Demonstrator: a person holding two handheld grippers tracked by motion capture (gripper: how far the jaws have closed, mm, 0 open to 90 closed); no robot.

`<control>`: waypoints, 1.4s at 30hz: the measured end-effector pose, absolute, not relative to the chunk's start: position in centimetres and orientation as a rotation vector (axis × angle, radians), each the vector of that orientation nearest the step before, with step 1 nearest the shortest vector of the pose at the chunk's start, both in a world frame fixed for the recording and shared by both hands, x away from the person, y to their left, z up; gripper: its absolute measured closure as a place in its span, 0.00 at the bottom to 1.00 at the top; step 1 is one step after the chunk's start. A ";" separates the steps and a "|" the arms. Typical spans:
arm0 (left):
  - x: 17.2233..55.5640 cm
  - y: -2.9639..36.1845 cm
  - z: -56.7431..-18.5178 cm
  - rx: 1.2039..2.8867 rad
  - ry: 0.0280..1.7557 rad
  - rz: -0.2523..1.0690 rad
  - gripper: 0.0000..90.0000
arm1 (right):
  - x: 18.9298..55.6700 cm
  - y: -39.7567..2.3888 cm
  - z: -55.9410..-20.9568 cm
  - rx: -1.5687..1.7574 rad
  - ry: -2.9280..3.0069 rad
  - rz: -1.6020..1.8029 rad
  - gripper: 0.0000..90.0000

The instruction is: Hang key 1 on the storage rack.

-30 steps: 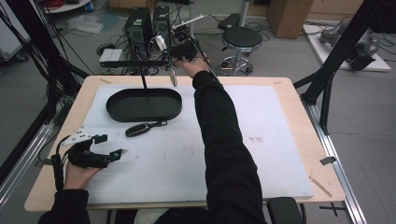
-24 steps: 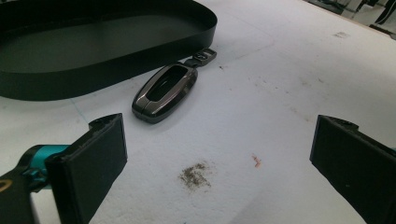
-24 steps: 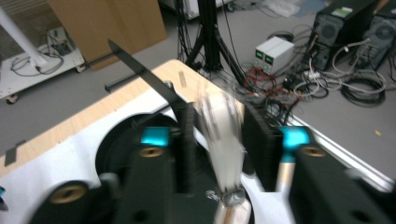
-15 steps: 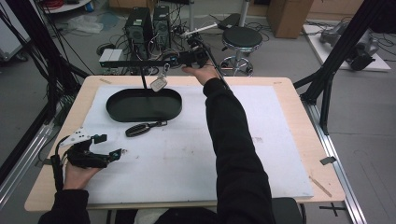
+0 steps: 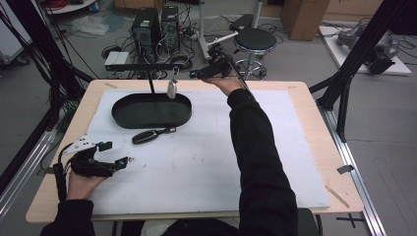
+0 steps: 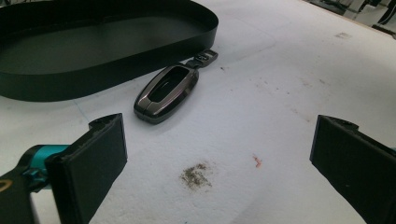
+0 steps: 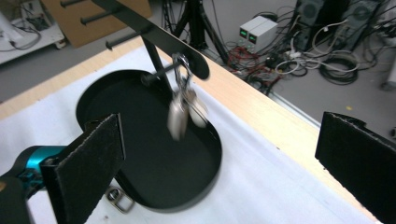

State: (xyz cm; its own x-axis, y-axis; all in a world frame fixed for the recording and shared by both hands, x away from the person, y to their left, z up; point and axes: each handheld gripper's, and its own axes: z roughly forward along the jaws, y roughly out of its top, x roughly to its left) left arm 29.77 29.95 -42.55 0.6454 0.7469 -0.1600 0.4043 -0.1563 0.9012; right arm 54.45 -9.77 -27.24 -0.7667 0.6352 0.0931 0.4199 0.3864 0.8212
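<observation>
Key fob [image 6: 166, 93] lies on the table [image 5: 206, 162] just before the spread left tool [image 5: 105, 156]: light, rigid, glossy, best pinched across its narrow sides. Farther off, the keys [image 5: 171, 88] hang on the rack [image 5: 147, 65], right tool [image 5: 195, 74] having just opened, empty.

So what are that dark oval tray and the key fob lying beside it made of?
The black oval tray looks like thin sheet metal or plastic with a matte finish: sharp rim, dull even sheen. The dark glossy key fob seems to be polished metal or hard plastic; bright reflections run along its edges.
</observation>
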 end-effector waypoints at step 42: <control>29.7 30.0 -42.5 1.779 0.937 0.405 0.05 | 48.1 -21.2 -32.2 1.022 2.292 1.259 0.01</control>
State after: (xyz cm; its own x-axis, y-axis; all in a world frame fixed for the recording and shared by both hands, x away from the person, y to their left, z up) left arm 29.71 29.98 -42.50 0.6375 0.7547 -0.1547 0.4043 -0.1568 0.9011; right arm 48.05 -21.18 -32.19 -0.6871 0.7248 0.0503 0.4311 0.3510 0.8312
